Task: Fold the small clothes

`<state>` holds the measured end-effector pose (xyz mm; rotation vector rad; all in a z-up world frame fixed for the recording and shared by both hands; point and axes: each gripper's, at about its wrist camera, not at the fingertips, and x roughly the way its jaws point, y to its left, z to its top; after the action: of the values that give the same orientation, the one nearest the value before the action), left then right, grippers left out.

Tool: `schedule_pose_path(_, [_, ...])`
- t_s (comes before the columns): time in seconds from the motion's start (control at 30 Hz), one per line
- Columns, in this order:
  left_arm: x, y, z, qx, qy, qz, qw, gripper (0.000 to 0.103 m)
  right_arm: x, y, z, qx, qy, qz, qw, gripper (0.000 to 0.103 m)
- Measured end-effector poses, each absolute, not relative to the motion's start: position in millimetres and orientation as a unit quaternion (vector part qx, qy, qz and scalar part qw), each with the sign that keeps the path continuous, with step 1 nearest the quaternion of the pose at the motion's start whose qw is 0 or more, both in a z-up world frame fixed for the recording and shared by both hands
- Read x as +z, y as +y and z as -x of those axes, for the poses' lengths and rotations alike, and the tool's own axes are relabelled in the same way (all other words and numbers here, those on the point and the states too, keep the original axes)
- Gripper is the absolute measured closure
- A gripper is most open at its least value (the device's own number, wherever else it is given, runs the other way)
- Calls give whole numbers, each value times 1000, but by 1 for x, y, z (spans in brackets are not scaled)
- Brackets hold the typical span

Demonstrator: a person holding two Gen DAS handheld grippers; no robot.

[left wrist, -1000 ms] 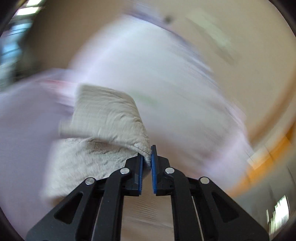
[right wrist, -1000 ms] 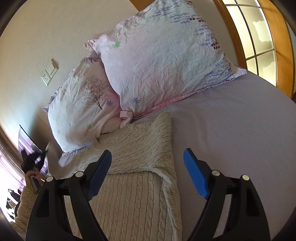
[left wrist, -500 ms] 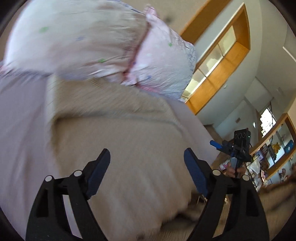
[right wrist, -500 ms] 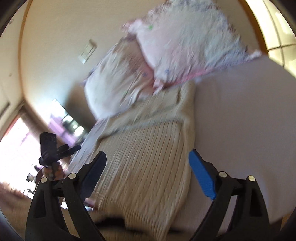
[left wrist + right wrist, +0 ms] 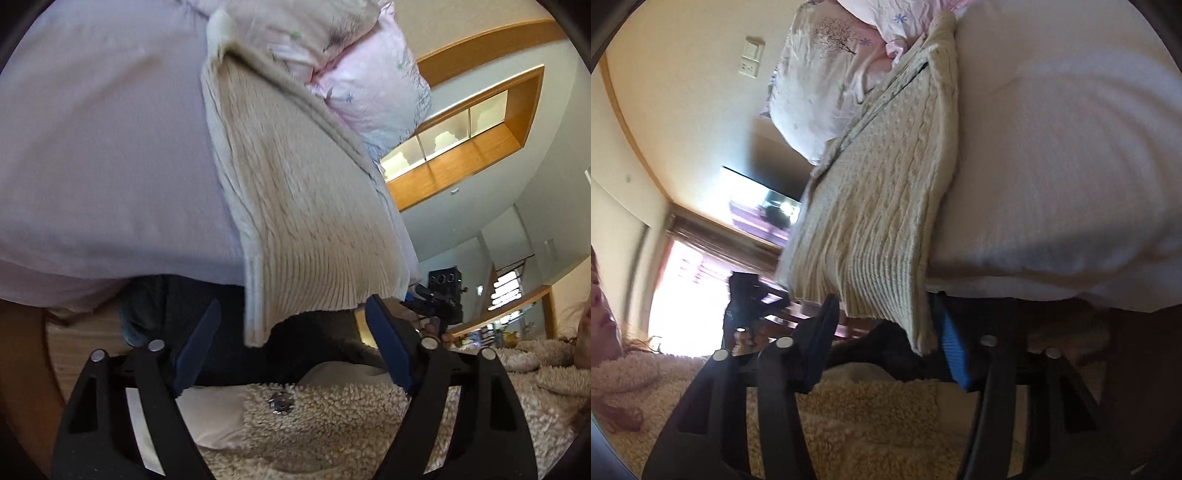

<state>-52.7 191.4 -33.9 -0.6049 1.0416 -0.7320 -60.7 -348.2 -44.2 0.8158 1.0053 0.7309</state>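
A cream cable-knit sweater (image 5: 295,192) lies flat on the bed, its ribbed hem hanging over the near edge; it also shows in the right wrist view (image 5: 882,206). My left gripper (image 5: 291,343) is open, just below the hem's left corner, holding nothing. My right gripper (image 5: 886,339) is open, its jaws on either side of the hem's right corner (image 5: 919,332) without closing on it. Each gripper shows in the other's view, the right gripper (image 5: 439,299) and the left gripper (image 5: 746,295).
The bed (image 5: 92,155) has a pale lilac sheet. Two floral pillows (image 5: 827,70) sit at the head against the wall. A wood-framed window (image 5: 461,129) is on the right. The person's fleece jacket (image 5: 332,424) is just beneath both grippers.
My left gripper let go of the sweater's folded part and opened. Both grippers pulled back from the pillows to the near bed edge at the hem.
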Motion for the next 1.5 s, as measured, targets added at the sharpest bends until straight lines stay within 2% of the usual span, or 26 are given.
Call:
schedule_pose_path(0.1, [-47, 181, 46, -337, 491, 295, 747, 37, -50, -338, 58, 344, 450, -380, 731, 76])
schedule_pose_path(0.13, [-50, 180, 45, -335, 493, 304, 743, 46, -51, -336, 58, 347, 446, -379, 733, 93])
schedule_pose_path(0.17, [-55, 179, 44, -335, 493, 321, 736, 62, -50, -334, 58, 351, 441, -374, 736, 95])
schedule_pose_path(0.2, [-56, 180, 44, -332, 495, 331, 732, 73, -49, -333, 58, 354, 438, -371, 739, 95])
schedule_pose_path(0.23, [-57, 181, 44, -328, 497, 338, 729, 96, -44, -331, 61, 362, 427, -365, 744, 95])
schedule_pose_path(0.33, [-46, 181, 42, -332, 487, 352, 727, 96, -19, -337, 61, 389, 390, -359, 754, 95])
schedule_pose_path(0.5, [18, 175, 18, -364, 419, 323, 767, 96, 53, -338, 28, 417, 313, -318, 792, 95])
schedule_pose_path(0.63, [71, 178, -50, -342, 353, 296, 819, 96, 116, -328, -41, 406, 247, -271, 837, 95])
schedule_pose_path(0.73, [94, 181, -127, -286, 310, 304, 854, 96, 126, -326, -102, 374, 224, -276, 857, 95])
schedule_pose_path(0.83, [87, 178, -188, -225, 311, 307, 871, 95, 109, -326, -185, 261, 234, -292, 890, 95])
schedule_pose_path(0.9, [66, 178, -226, -193, 339, 319, 864, 92, 82, -325, -221, 183, 285, -285, 897, 77])
schedule_pose_path(0.93, [53, 181, -238, -181, 360, 335, 852, 85, 62, -325, -243, 135, 339, -281, 888, 53])
schedule_pose_path(0.97, [47, 185, -240, -173, 366, 348, 846, 70, 52, -326, -251, 115, 364, -286, 879, 37])
schedule_pose_path(1.0, [42, 192, -237, -168, 365, 357, 843, 59, 43, -329, -253, 110, 373, -302, 870, 34])
schedule_pose_path(1.03, [40, 199, -231, -166, 357, 361, 845, 40, 37, -334, -249, 129, 365, -325, 863, 27])
schedule_pose_path(1.07, [38, 204, -226, -162, 355, 356, 849, 31, 35, -336, -247, 143, 360, -329, 861, 23])
schedule_pose_path(1.17, [32, 214, -219, -159, 374, 343, 847, 29, 28, -339, -250, 158, 361, -342, 853, 22])
schedule_pose_path(1.27, [22, 217, -215, -158, 414, 329, 834, 29, 0, -336, -269, 138, 421, -337, 831, 21])
schedule_pose_path(1.4, [7, 213, -210, -156, 448, 311, 824, 29, 11, -337, -256, 135, 410, -329, 840, 20])
schedule_pose_path(1.5, [6, 205, -209, -162, 445, 303, 827, 29, 23, -338, -243, 147, 396, -328, 845, 18])
